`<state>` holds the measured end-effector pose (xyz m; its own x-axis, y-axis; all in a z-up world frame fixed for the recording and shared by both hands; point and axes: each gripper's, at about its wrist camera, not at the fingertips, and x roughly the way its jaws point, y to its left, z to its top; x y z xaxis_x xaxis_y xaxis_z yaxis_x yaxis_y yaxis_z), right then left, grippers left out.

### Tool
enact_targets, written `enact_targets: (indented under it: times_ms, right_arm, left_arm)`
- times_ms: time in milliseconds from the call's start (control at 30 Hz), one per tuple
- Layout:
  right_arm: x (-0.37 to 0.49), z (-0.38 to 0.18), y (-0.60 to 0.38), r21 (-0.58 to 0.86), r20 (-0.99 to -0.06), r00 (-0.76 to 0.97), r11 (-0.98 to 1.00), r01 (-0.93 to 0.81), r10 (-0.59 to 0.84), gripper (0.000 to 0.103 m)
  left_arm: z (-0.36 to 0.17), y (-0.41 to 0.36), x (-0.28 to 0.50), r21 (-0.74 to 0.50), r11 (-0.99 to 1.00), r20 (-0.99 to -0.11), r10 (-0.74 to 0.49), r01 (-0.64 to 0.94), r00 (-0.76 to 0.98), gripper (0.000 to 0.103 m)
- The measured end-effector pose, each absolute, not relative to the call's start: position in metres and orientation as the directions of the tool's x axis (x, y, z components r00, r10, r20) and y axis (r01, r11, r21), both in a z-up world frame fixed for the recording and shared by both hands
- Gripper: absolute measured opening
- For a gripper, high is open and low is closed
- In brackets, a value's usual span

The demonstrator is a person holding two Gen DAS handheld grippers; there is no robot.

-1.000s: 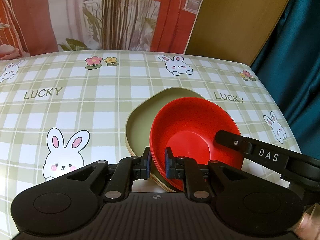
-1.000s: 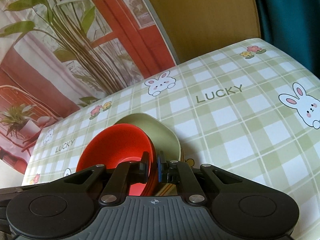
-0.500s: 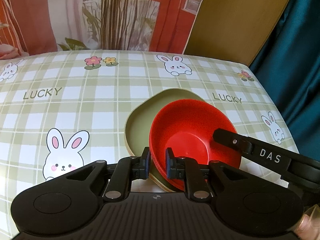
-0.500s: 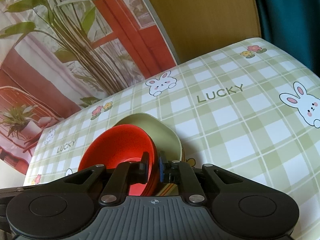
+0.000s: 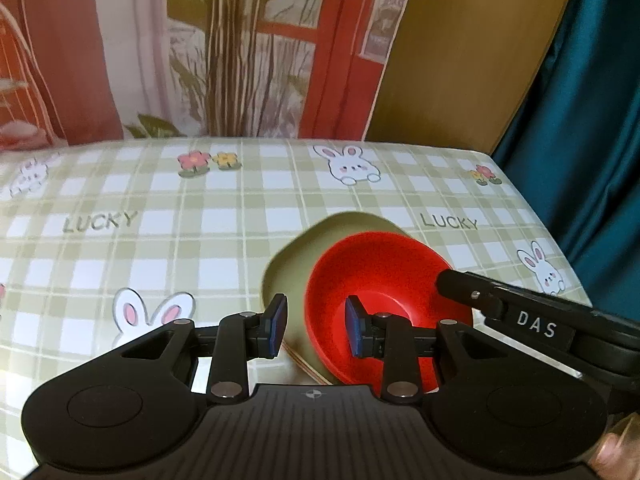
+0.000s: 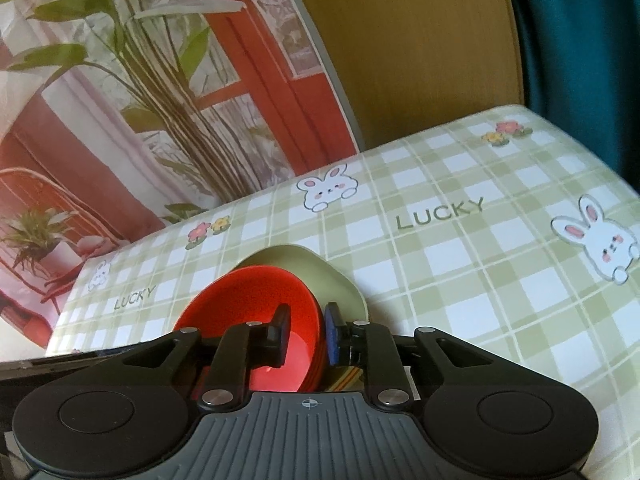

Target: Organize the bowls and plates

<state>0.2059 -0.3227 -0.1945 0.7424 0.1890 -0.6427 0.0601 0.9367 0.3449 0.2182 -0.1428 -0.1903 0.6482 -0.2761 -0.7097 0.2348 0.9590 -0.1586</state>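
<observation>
A: Both tools just let go of the red bowl [image 5: 384, 280]?

B: Yes. A moment ago each pinched its rim; now the left tool [image 5: 316, 330] and right tool [image 6: 306, 334] stand spread, straddling the rim.

A: Where is the bowl?

B: Nested on the green plate [image 5: 296, 264], on the checked counter [image 5: 160, 248]. The stacking step looks finished.

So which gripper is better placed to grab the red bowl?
Right, probably: the right gripper straddles the red bowl at its rim with a narrow gap, while the left gripper stands wide open across it.
</observation>
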Motion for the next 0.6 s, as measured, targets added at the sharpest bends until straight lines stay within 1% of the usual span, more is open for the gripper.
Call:
enact_targets:
  times_ms: [200,300,333,433,467,500,567,600]
  right_arm:
    - [0.2,-0.181,-0.315,0.274,-0.627,0.765,0.961,0.038,0.149,0.023]
    - [0.198,-0.174,-0.312,0.249,-0.62,0.774,0.968,0.034,0.132,0.023]
    - [0.197,-0.17,-0.311,0.242,-0.615,0.778,0.97,0.031,0.128,0.024]
    - [0.195,-0.16,-0.307,0.21,-0.597,0.795,0.977,0.026,0.107,0.033]
    - [0.194,-0.156,-0.306,0.201,-0.592,0.8,0.979,0.03,0.097,0.039]
    - [0.193,-0.152,-0.305,0.199,-0.585,0.806,0.98,0.032,0.092,0.045]
    - [0.191,-0.145,-0.304,0.202,-0.569,0.817,0.979,0.028,0.095,0.051]
    - [0.19,-0.141,-0.304,0.203,-0.564,0.82,0.979,0.025,0.096,0.054]
  left_arm:
    - [-0.173,-0.13,0.213,-0.113,0.967,-0.664,-0.245,0.229,0.707,0.034]
    - [-0.161,-0.117,0.209,-0.107,0.971,-0.632,-0.232,0.214,0.739,0.037]
    - [-0.157,-0.114,0.208,-0.102,0.972,-0.624,-0.227,0.21,0.748,0.041]
    - [-0.144,-0.104,0.201,-0.08,0.976,-0.587,-0.212,0.204,0.782,0.05]
    - [-0.14,-0.102,0.199,-0.075,0.976,-0.575,-0.209,0.203,0.791,0.056]
    - [-0.135,-0.099,0.197,-0.071,0.977,-0.563,-0.207,0.203,0.8,0.059]
    - [-0.124,-0.091,0.191,-0.062,0.978,-0.534,-0.202,0.201,0.821,0.067]
    - [-0.118,-0.087,0.188,-0.058,0.978,-0.52,-0.2,0.199,0.83,0.068]
